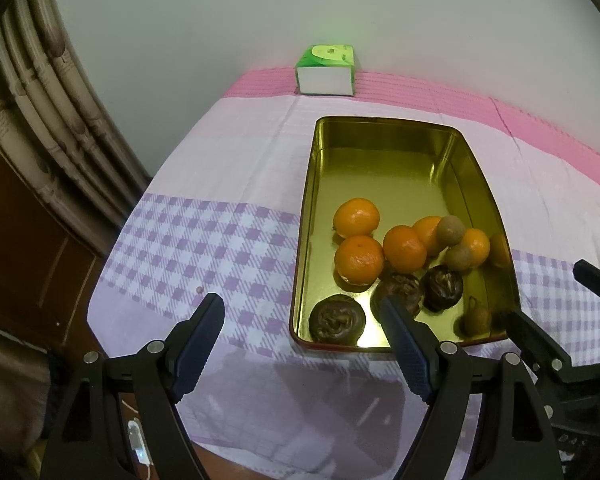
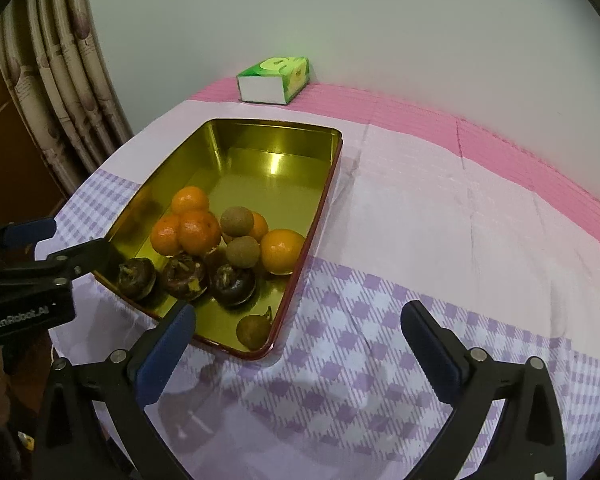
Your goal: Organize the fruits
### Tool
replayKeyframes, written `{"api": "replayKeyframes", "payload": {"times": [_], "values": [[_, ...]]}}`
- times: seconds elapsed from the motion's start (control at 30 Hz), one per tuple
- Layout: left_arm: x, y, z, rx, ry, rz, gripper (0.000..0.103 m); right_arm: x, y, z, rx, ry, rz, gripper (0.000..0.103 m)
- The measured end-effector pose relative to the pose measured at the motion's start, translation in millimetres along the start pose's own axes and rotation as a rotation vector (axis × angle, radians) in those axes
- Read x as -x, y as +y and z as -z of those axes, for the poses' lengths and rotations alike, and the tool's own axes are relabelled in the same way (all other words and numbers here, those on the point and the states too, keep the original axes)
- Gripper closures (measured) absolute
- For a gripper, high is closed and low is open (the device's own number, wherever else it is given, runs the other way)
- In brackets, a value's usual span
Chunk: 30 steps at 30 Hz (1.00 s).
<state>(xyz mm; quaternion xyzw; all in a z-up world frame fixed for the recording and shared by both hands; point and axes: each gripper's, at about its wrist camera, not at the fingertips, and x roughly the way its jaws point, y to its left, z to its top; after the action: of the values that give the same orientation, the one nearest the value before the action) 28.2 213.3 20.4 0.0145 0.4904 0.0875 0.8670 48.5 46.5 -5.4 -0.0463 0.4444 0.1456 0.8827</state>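
Right wrist view: right gripper (image 2: 298,330) fingers spread wide, empty, over checked cloth (image 2: 380,320). Fruits (image 2: 220,248) lie clustered in the gold tin (image 2: 276,140). Left gripper (image 1: 302,312) fingers spread, empty.

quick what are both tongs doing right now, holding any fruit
Left tongs: open, holding nothing, at the near left corner of the gold tin.
Right tongs: wide open, empty, over the checked cloth.
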Motion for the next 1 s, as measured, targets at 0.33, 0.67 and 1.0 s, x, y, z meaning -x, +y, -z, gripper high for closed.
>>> {"api": "replayKeyframes", "payload": {"times": [0.33, 0.67, 1.0], "values": [[0.0, -4.5, 1.2, -0.013, 0.0, -0.003, 0.023, 1.5, 10.3, 0.9, 0.039, -0.001, 0.011, 0.001], [-0.5, -5.2, 1.2, -0.017, 0.002, -0.004, 0.023, -1.0, 12.8, 3.2, 0.043, 0.008, 0.004, 0.001], [-1.0, -6.9, 2.4, -0.021, 0.003, -0.004, 0.023, -2.2, 16.3, 4.2, 0.048, 0.012, -0.006, 0.001]]}}
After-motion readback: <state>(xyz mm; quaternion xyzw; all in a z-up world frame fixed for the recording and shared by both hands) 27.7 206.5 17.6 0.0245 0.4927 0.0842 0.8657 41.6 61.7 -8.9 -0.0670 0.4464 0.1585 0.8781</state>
